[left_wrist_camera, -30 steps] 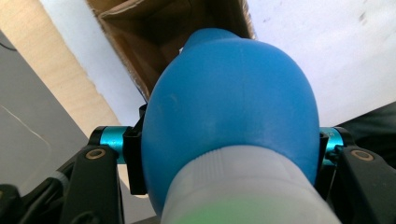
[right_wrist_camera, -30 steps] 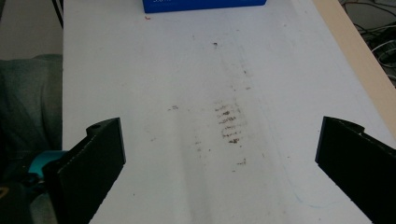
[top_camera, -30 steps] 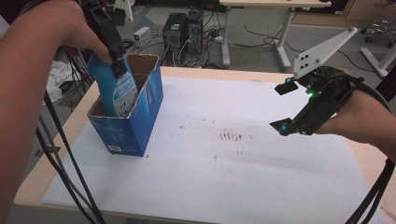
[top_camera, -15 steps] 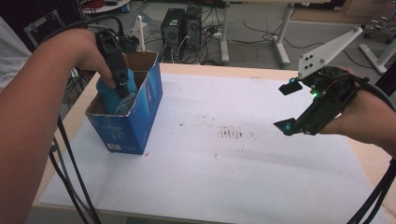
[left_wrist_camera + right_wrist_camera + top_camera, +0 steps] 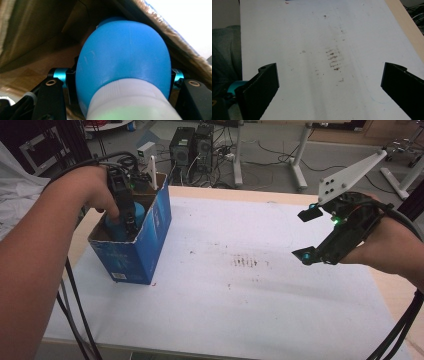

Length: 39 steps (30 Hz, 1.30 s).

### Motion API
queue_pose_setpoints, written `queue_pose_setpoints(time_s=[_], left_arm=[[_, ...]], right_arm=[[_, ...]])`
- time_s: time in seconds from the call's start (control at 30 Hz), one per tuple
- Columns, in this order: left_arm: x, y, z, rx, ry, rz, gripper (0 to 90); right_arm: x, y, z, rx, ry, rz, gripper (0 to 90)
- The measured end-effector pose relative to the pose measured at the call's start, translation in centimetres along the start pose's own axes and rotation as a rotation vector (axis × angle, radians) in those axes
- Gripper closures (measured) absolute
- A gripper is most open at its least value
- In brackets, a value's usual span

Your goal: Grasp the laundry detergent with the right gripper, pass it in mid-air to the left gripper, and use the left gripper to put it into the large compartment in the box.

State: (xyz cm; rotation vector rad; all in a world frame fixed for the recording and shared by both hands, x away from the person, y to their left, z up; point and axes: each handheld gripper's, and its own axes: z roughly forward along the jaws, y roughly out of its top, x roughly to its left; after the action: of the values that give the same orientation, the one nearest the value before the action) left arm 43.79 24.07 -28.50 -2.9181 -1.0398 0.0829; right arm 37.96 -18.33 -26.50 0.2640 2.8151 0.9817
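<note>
At upper left we are seeing the left gripper (image 5: 131, 222) grasping a blue bottle (image 5: 123, 55) inside the box (image 5: 145, 245); the right gripper (image 5: 306, 234), fingers released, is hovering at right.

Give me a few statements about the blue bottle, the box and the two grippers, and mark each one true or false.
1. The left gripper has its fingers shut on the blue bottle. True.
2. The bottle lies on the white sheet outside the box. False: it is inside the blue cardboard box.
3. The right gripper is open and holds nothing. True.
4. The right gripper rests in the box. False: it hovers over the white sheet, well apart from the box.
5. The bottle has a red cap. False: its cap end is white.
</note>
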Motion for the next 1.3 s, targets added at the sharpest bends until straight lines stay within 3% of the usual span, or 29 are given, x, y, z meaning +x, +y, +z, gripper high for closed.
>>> queue_pose_setpoints(time_s=[0.17,0.6,0.9,1.3], left_arm=[[0.1,0.0,1.1,0.016,-0.012,0.018,38.2],[0.3,-0.1,1.0,0.011,-0.032,0.013,37.3],[0.2,-0.5,-0.1,-0.001,-0.033,-0.004,28.5],[-0.7,-1.2,-2.3,0.0,-0.027,0.022,23.8]], right_arm=[[0.0,0.0,0.0,0.001,-0.002,-0.001,0.7],[0.0,-0.4,0.2,0.003,0.006,0.007,0.6],[0.0,-0.5,0.0,0.002,0.002,0.006,0.6],[-0.1,-0.6,-0.2,0.0,0.003,0.007,0.7]])
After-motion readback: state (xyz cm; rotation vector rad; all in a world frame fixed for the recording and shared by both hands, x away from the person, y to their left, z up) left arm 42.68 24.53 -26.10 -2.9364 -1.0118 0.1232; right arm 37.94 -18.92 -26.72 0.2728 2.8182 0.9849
